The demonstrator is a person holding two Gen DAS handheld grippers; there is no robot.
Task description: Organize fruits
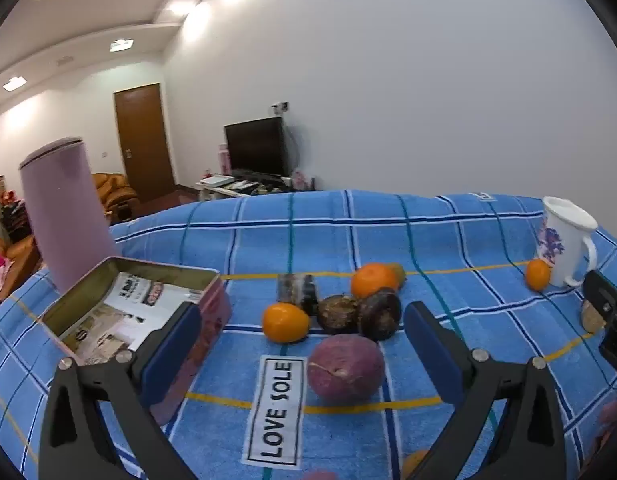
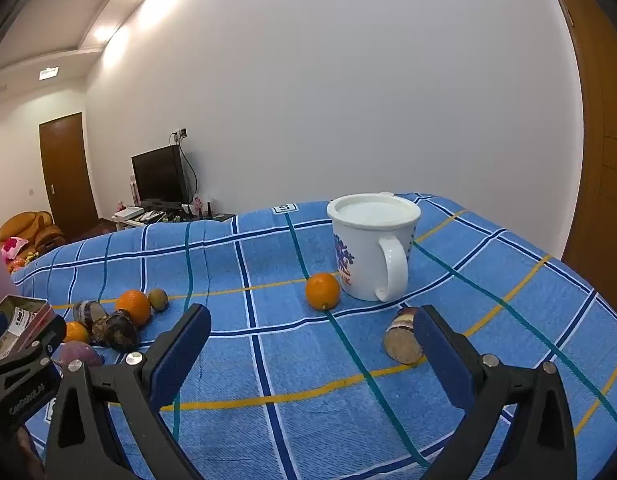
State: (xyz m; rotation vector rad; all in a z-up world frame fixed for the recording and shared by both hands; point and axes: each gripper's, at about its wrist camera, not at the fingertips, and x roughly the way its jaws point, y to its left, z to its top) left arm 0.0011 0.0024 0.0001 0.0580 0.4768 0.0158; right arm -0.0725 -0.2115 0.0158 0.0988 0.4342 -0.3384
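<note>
Currently purple fruit was centred between spread left gripper jaws, nearest; right gripper spread, empty

Fruit cluster at centre of the cloth, tin at its 9 o'clock, mug at its 3 o'clock.

Seen from the left wrist, the round fruit is found nearest; two oranges and two dark fruits are grouped at its 12 o'clock. The open tin is placed before the cylinder. A third orange is set just left of the mug.
</note>
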